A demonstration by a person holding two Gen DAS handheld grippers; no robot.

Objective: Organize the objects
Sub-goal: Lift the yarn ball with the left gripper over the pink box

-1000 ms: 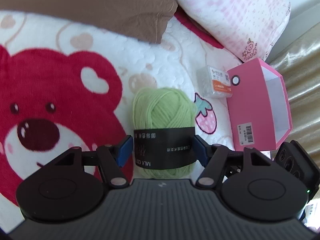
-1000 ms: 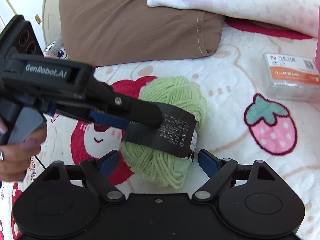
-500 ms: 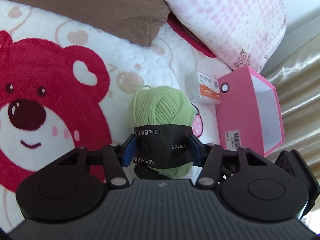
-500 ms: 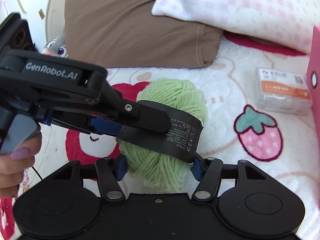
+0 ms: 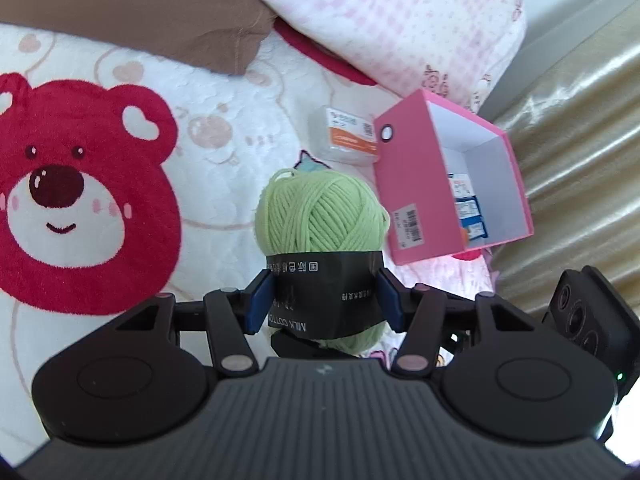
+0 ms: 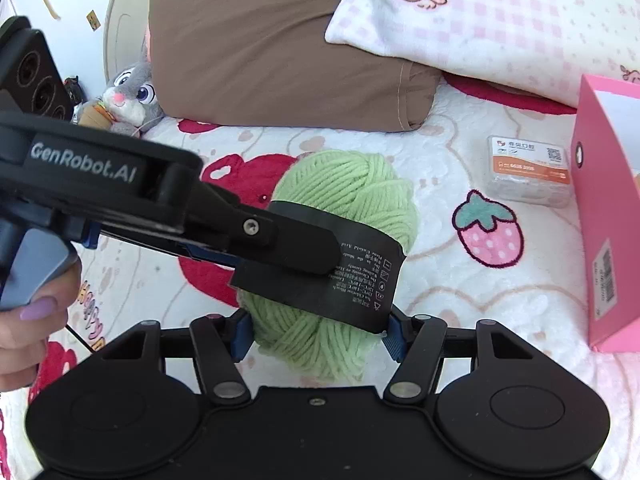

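While you hold both tools over the bed, your left claw (image 5: 324, 300) is clamped on the ball of green yarn (image 5: 322, 216), its blue pads (image 5: 260, 300) pressing the two sides of the black paper band (image 5: 324, 296) that wraps the ball. Your right claw (image 6: 316, 334) grips the same ball of green yarn (image 6: 352, 188) lower down, one pad against the bare strands on the left and the other at the edge of the black paper band (image 6: 360, 280) on the right. Both claws have just closed in on it and are now steady. From the right wrist camera, the left claw (image 6: 304, 248) reaches in from the left and lies across the band, with your hand (image 6: 28, 320) on its grey trigger at the picture's left edge.

Under the yarn lies the bed's white blanket (image 5: 224, 92), printed with a red bear face (image 5: 72, 200) and a pink strawberry (image 6: 490, 232). An open pink box (image 5: 416, 188) stands just right of the ball, near the bed's right edge, with small packets inside. A clear plastic case (image 6: 528, 176) with an orange label lies touching the box's far corner. A brown pillow (image 6: 280, 48) and a pink checked pillow (image 6: 500, 20) rest toward the head of the bed, with a grey plush rabbit (image 6: 130, 96) beside the brown one.
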